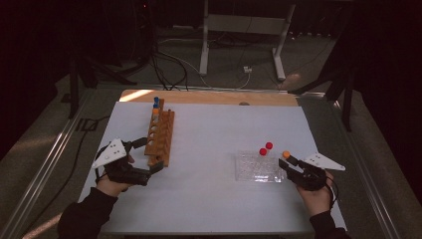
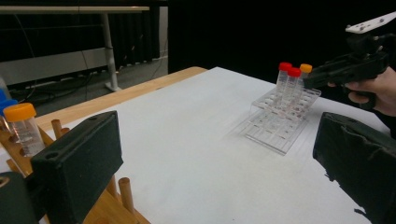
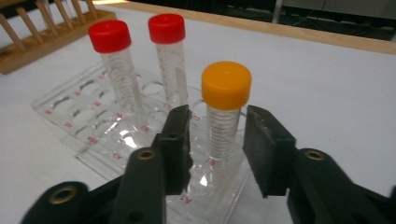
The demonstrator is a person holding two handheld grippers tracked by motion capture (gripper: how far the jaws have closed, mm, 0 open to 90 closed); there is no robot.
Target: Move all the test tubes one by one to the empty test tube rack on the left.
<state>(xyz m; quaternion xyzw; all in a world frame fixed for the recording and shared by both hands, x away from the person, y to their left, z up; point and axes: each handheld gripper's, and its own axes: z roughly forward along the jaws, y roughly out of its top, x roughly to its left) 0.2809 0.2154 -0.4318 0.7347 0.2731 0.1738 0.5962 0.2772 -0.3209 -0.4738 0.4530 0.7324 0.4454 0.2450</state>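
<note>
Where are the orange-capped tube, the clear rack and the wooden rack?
Orange-capped tube (image 3: 226, 86): right gripper view, on its orange cap.
Clear rack (image 1: 249, 169): high view, on a bare part of its top plate.
Wooden rack (image 1: 161, 137): high view, on the middle of its wooden frame.

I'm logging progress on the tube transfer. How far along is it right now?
Done: two red-capped tubes stand in the clear rack. In hand: the right gripper flanks the orange-capped tube in that rack, gaps showing at both pads. Left: another orange-capped tube and blue-capped ones wait at the wooden rack by the left gripper.
</note>
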